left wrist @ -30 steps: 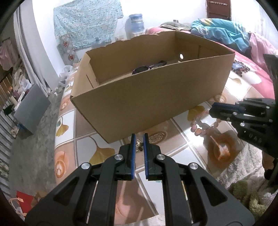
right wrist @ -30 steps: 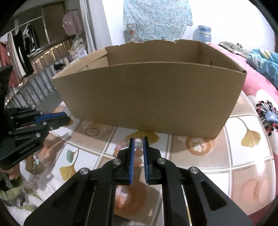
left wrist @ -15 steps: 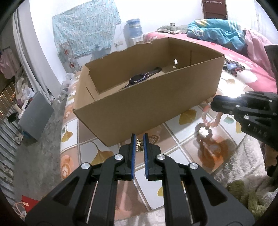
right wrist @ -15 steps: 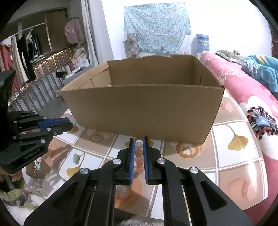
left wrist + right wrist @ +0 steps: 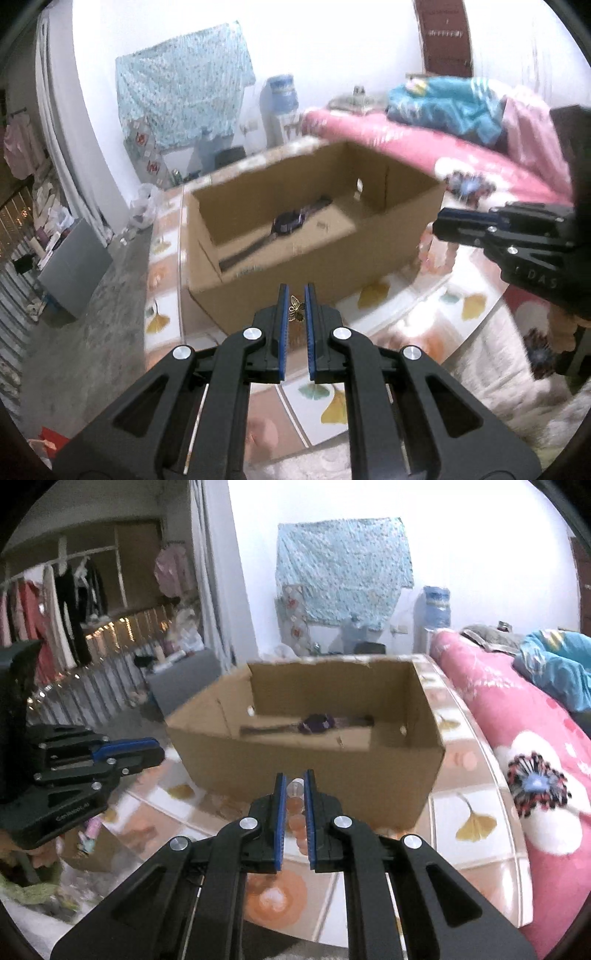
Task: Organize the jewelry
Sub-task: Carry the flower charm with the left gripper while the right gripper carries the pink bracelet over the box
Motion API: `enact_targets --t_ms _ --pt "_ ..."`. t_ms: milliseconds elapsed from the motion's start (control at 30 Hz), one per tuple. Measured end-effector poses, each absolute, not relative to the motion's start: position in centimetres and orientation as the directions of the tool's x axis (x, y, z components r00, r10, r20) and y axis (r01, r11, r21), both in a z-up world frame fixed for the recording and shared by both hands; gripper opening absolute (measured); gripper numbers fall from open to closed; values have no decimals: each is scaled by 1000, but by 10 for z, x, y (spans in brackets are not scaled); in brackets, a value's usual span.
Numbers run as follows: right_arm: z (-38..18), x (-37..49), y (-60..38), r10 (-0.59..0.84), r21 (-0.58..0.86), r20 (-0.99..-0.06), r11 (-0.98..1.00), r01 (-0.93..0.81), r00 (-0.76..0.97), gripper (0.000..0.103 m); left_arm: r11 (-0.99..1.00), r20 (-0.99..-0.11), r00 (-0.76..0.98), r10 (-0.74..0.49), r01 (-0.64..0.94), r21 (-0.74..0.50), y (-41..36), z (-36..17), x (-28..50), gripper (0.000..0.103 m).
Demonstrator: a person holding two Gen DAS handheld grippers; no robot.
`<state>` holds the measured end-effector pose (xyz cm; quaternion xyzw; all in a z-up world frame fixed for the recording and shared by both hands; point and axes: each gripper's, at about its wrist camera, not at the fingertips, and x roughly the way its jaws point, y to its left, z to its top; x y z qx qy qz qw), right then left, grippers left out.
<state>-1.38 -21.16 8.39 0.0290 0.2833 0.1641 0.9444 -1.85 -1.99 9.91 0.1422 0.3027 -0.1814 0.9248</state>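
Left tongs (image 5: 296, 308) clamped on small butterfly charm (image 5: 296, 308); right tongs (image 5: 294, 794) clamped on bead bracelet (image 5: 295, 805). Both short of cardboard box (image 5: 303, 254), watch (image 5: 288, 223) already inside. Risk: tiny charm slips from pads; hanging beads snag near box wall w/ low clearance.

Brown cardboard box (image 5: 306, 258), ginkgo-leaf patterned tablecloth (image 5: 458, 306), pink floral bedspread (image 5: 532, 775).

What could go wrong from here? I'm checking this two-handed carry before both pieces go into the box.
The left gripper pinches the tiny butterfly earring only at its pad tips; it might slip out. The bead bracelet dangles below the right gripper and could snag the cardboard box rim or land on the wristwatch.
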Motion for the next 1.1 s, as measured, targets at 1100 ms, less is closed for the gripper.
enact_targets --t_ms 1100 --pt "106 205 -238 464 296 -702 880 -372 540 10 711 -894 -7 -448 603 -361 -102 16 245 8"
